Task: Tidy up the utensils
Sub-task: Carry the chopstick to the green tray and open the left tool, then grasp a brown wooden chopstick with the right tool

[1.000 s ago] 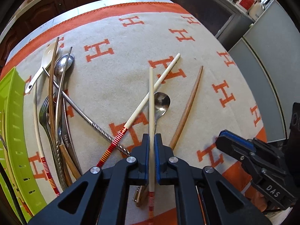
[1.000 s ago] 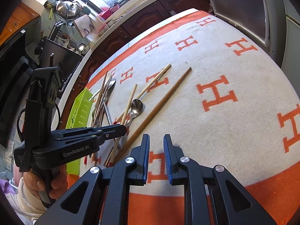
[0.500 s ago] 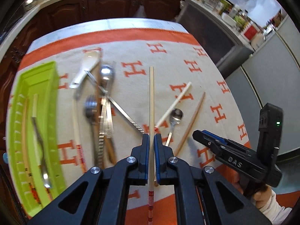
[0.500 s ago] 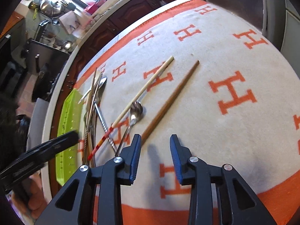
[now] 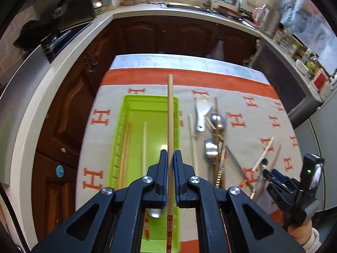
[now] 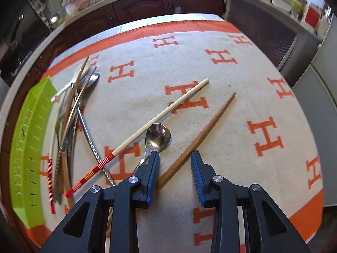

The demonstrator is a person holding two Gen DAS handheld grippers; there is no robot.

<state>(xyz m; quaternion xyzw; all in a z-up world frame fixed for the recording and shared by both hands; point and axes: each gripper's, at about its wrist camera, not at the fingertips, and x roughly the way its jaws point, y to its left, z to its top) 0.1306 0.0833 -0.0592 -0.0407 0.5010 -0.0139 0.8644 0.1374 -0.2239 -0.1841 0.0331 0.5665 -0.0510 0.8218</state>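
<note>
My left gripper (image 5: 170, 158) is shut on a pale chopstick (image 5: 170, 113) with a red-striped end and holds it lengthwise above the green tray (image 5: 126, 147). The tray holds several chopsticks and a spoon. My right gripper (image 6: 174, 158) is open, low over the cloth, with a brown chopstick (image 6: 202, 135) between its fingers. A small metal spoon (image 6: 158, 137) lies beside its left finger, and another pale chopstick (image 6: 160, 116) lies just beyond. The right gripper also shows in the left wrist view (image 5: 273, 175).
A pile of spoons, forks and chopsticks (image 5: 214, 139) lies right of the tray, also seen in the right wrist view (image 6: 69, 113). A white ceramic spoon (image 5: 202, 109) lies at its far end. The table has an orange-bordered cloth (image 6: 263, 97). Kitchen cabinets (image 5: 164, 35) stand beyond.
My left gripper has lifted the pale chopstick and swung left, now above the green tray. My right gripper has opened wider and come down around the brown chopstick.
</note>
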